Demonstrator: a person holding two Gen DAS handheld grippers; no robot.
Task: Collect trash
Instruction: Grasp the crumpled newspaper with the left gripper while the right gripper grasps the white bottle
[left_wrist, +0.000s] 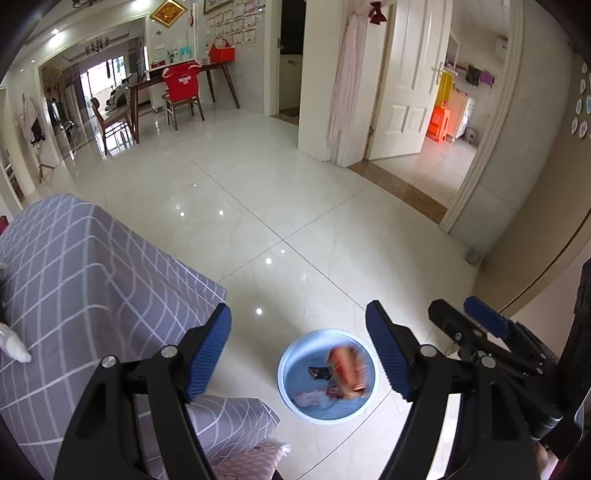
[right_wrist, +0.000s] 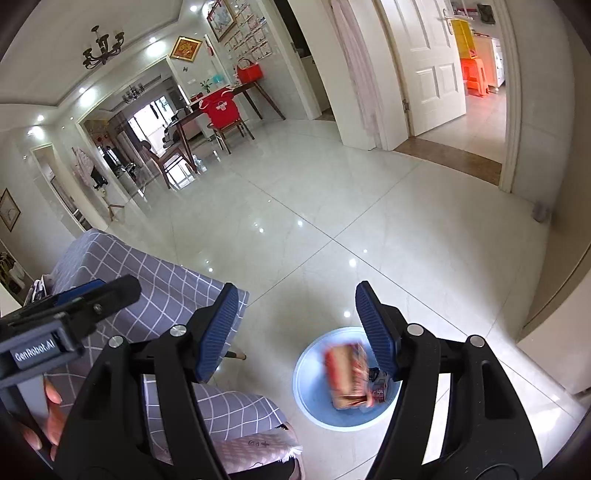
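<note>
Right hand-held gripper (right_wrist: 295, 332) spread wide, blurred red wrapper (right_wrist: 347, 374) below it over blue bin (right_wrist: 314, 402)

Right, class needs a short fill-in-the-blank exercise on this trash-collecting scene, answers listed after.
1. The round bin on the floor is coloured ____.
2. The blurred red packet is above the ____.
3. The right gripper has its jaws ____.
4. The checked grey cover lies to the bin's ____.

Answers: blue; bin; open; left

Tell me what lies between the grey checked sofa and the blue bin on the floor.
Only bare glossy floor tile separates the sofa from the blue bin, as the left wrist view shows; the right wrist view agrees.
</note>
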